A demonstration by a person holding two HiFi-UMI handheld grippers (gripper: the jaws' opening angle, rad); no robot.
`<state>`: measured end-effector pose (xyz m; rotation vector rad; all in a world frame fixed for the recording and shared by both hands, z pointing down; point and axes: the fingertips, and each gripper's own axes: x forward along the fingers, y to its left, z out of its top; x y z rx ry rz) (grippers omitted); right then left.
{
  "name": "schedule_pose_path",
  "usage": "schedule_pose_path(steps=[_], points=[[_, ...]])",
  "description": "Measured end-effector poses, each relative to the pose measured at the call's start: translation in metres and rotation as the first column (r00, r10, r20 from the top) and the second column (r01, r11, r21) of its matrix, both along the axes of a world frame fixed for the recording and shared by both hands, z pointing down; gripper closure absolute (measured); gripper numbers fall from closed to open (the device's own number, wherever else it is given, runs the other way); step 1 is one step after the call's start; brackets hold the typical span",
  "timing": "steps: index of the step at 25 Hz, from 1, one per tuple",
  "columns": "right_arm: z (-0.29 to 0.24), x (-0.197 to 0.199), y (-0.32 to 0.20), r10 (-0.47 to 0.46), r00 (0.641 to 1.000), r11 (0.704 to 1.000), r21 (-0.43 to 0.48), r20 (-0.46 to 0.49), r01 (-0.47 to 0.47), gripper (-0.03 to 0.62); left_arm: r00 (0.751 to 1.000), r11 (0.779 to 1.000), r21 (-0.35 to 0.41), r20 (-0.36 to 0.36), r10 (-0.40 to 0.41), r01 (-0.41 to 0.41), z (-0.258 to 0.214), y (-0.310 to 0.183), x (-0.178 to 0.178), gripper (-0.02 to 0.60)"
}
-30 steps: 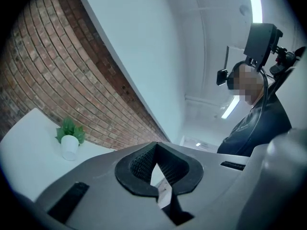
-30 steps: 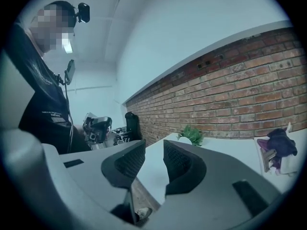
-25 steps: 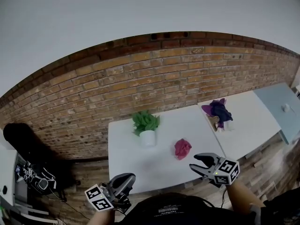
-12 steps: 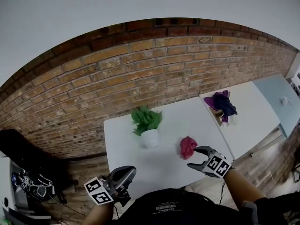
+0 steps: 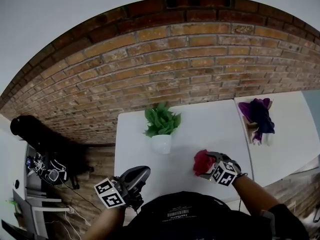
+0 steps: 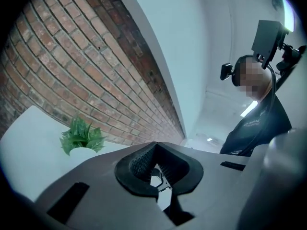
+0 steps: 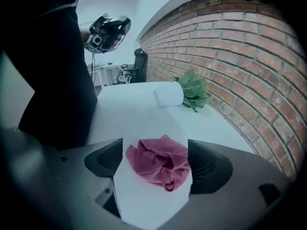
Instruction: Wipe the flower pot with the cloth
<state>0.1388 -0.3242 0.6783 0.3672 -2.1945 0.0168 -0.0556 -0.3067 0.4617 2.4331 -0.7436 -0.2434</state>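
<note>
flower pot (image 5: pixel 161 143), white and holding a green plant (image 5: pixel 161 120), stood upright on the white table (image 5: pixel 200 129), toward its back and close to the brick wall (image 5: pixel 175 59). the cloth (image 5: pixel 201 160), a crumpled pink-red heap, lay on the same table nearer the person, to the right of the pot and apart from it. the right gripper (image 7: pixel 157 163) was tilted down over the cloth; its jaws had just been opening and stood wide, one on each side of the heap. the cloth rested on the tabletop between the pads, unpinched (its edge came close to one pad, and whether it touched i could not tell). the left gripper (image 6: pixel 154 169) hung at the table's near left edge with its jaws closed together and nothing between them, its own view looking level toward the pot and the wall. a second table (image 5: pixel 290 134) stood to the right with a bundle of purple fabric (image 5: pixel 257 115) on it.
</note>
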Motion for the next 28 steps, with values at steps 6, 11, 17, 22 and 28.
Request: schedule_pose_path(steps=[6, 11, 17, 22, 28], points=[[0.052, 0.000, -0.014, -0.074, 0.994, 0.997, -0.040, -0.082, 0.070, 0.192, 0.999, 0.999, -0.033, 0.051, 0.011, -0.009, 0.015, -0.017, 0.016, 0.580], [0.077, 0.001, -0.029, 0.040, 0.995, 0.993, -0.110, -0.093, -0.051, 0.194, 0.995, 0.997, -0.049, 0.072, 0.065, -0.062, 0.039, -0.039, -0.010, 0.580], [0.078, -0.002, -0.037, 0.088, 0.982, 0.988, -0.108, -0.166, -0.107, 0.287, 0.955, 0.989, 0.015, 0.261, 0.138, -0.147, 0.071, -0.079, -0.051, 0.580], [0.077, 0.000, -0.043, 0.092, 0.974, 0.988, -0.103, -0.209, -0.115, 0.450, 0.813, 0.948, 0.140, 0.559, 0.162, -0.285, 0.113, -0.103, -0.053, 0.425], [0.077, 0.001, -0.053, 0.123, 0.978, 0.975, -0.161, -0.166, -0.150, 0.477, 0.603, 0.870, 0.142, 0.772, 0.202, -0.473, 0.169, -0.121, -0.030, 0.199]])
